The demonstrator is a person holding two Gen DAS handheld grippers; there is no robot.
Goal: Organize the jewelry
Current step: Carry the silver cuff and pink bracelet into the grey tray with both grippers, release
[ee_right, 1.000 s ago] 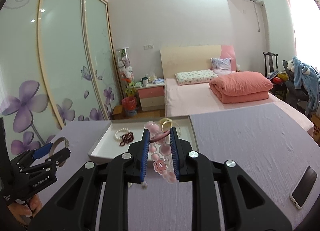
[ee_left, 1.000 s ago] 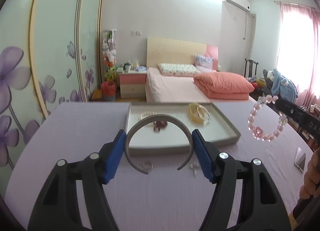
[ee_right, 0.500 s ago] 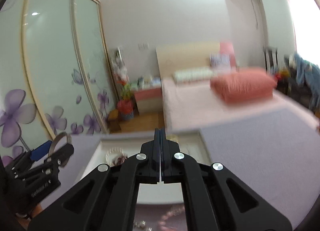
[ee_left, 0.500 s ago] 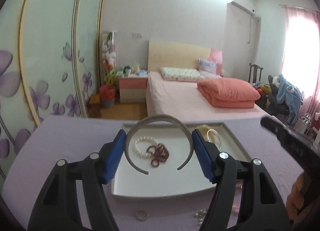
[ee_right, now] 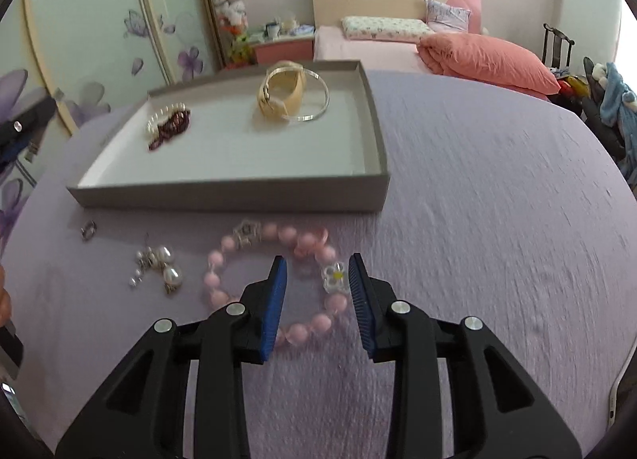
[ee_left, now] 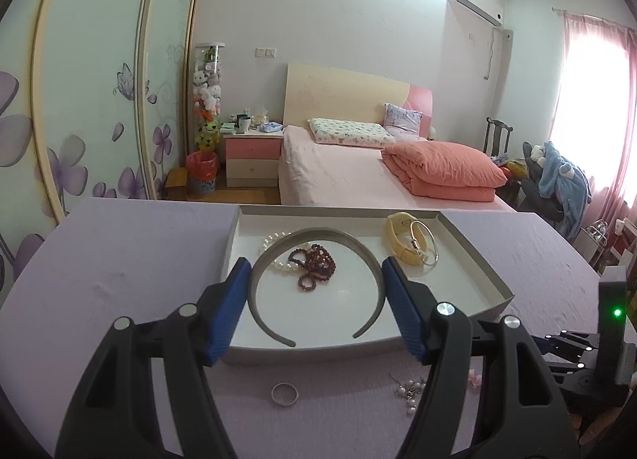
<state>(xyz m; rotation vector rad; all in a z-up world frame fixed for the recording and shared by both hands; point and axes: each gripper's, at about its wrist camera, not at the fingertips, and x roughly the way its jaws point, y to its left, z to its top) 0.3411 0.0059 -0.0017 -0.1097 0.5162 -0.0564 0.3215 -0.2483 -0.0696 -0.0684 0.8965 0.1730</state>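
My left gripper (ee_left: 316,292) is shut on a grey headband (ee_left: 318,235) and holds it over the grey tray (ee_left: 483,272). The tray holds a pearl bracelet (ee_left: 274,240), a dark red bead bracelet (ee_left: 316,266), a yellow watch band (ee_left: 402,238) and a silver bangle (ee_left: 428,246). My right gripper (ee_right: 316,288) is open, low over the pink bead bracelet (ee_right: 274,280) that lies on the purple cloth in front of the tray (ee_right: 239,190). The bracelet's right side lies between the fingers, which do not grip it.
On the cloth in front of the tray lie a small ring (ee_left: 284,394) (ee_right: 88,230) and pearl earrings (ee_right: 159,270) (ee_left: 410,391). A phone edge (ee_right: 621,391) shows at the far right. A bed and a nightstand stand beyond the table.
My right gripper let the pink bead bracelet fall onto the cloth, shut briefly, then opened and dropped low over it. My left gripper carried the headband forward over the tray.
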